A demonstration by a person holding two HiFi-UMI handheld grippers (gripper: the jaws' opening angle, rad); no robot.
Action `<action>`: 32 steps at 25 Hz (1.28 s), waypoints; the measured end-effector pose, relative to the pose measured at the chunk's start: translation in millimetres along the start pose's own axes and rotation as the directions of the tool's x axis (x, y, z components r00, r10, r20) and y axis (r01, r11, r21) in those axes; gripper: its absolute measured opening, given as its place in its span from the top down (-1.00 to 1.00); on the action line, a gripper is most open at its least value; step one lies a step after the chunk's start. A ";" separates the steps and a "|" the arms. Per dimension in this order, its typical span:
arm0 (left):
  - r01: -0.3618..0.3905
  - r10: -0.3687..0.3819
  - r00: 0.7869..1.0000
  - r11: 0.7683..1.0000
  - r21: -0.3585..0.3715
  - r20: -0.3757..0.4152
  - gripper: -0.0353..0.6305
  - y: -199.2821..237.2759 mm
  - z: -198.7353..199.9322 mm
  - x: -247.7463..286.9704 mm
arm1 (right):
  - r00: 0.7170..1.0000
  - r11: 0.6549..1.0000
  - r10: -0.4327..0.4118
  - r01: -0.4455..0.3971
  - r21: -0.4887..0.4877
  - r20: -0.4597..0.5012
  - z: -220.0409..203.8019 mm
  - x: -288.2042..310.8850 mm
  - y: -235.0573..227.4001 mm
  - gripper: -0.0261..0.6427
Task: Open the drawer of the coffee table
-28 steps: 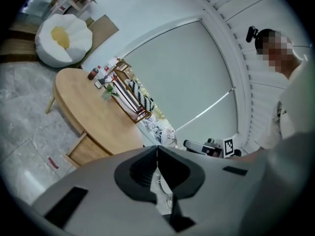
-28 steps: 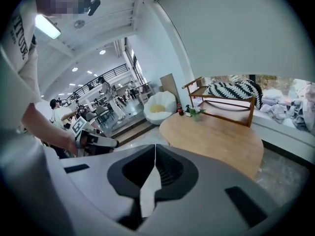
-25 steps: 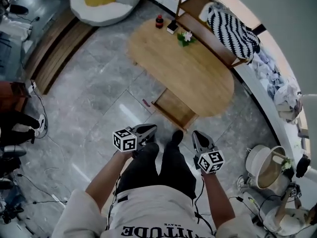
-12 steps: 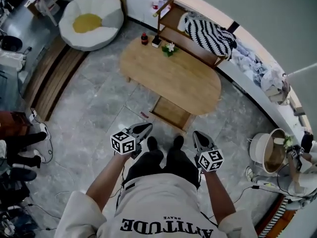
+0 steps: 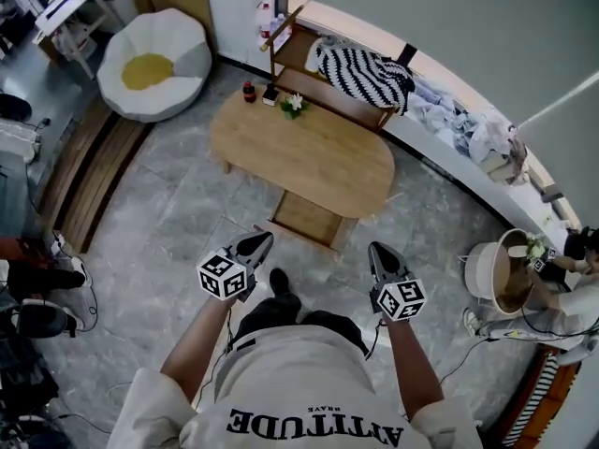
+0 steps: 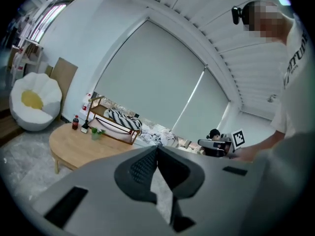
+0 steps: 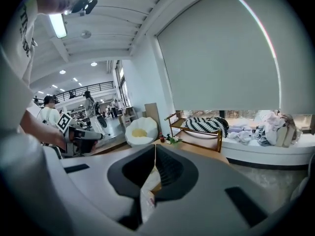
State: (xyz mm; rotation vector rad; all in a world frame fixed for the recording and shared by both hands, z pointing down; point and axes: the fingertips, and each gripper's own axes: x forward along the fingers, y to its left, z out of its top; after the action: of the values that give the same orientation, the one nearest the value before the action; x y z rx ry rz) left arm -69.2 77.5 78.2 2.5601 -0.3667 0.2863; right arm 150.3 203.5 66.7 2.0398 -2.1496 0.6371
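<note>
- The drawer (image 5: 304, 219) stands pulled out from the near long side of the coffee table (image 5: 309, 152), right of the table's middle. Its wooden bottom is open to view from above.
- The coffee table is an oval of light wood on the grey tiled floor (image 5: 159, 213), ahead of the person.
- At the table's far left end stand a small dark bottle with a red cap (image 5: 248, 92), a small dark object (image 5: 270, 93) and a little potted plant (image 5: 294, 105), close together.
- The left gripper (image 5: 263, 239) is held in the air near and left of the drawer, apart from it. Its jaws are pressed together, tip to tip, with nothing between them.
- The right gripper (image 5: 375, 249) is held near and right of the drawer, also clear of it. Its jaws are likewise closed on nothing.
- One dark shoe (image 5: 279, 282) of the person shows between the two grippers, just near the drawer.
- Beyond the table a low wooden rack (image 5: 281, 40) carries a black-and-white striped cushion (image 5: 360, 71).
- To the right of the rack, crumpled clothes (image 5: 459, 124) lie on a long white ledge.
- A white beanbag seat with a yellow centre (image 5: 154, 59) sits far left.
- A round white tub (image 5: 487, 269) stands on the floor at the right.
</note>
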 end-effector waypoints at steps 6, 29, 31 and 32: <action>-0.038 0.038 0.999 0.995 0.095 0.002 0.83 -35.1 -6.9 -4.6 | 0.999 1.000 -0.013 0.013 -0.006 0.042 -2.8 -47.5 -12.0 0.87; -0.125 0.108 0.988 0.977 0.170 0.108 0.83 -198.8 -46.6 -87.5 | 0.993 0.992 0.070 -0.060 -0.108 0.097 -21.2 -200.2 21.3 0.87; -0.125 0.106 0.988 0.976 0.177 0.110 0.83 -205.1 -44.2 -98.1 | 0.992 0.992 0.074 -0.063 -0.110 0.100 -19.0 -205.0 30.1 0.87; -0.124 0.106 0.988 0.975 0.181 0.110 0.83 -206.9 -43.4 -102.8 | 0.992 0.992 0.076 -0.065 -0.111 0.102 -18.6 -206.9 34.7 0.87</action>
State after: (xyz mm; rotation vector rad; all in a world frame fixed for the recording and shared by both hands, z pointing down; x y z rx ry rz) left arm -106.5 291.2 -12.3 2.7505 -0.5511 0.2453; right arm 131.5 402.8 1.3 1.9921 -2.2695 0.4192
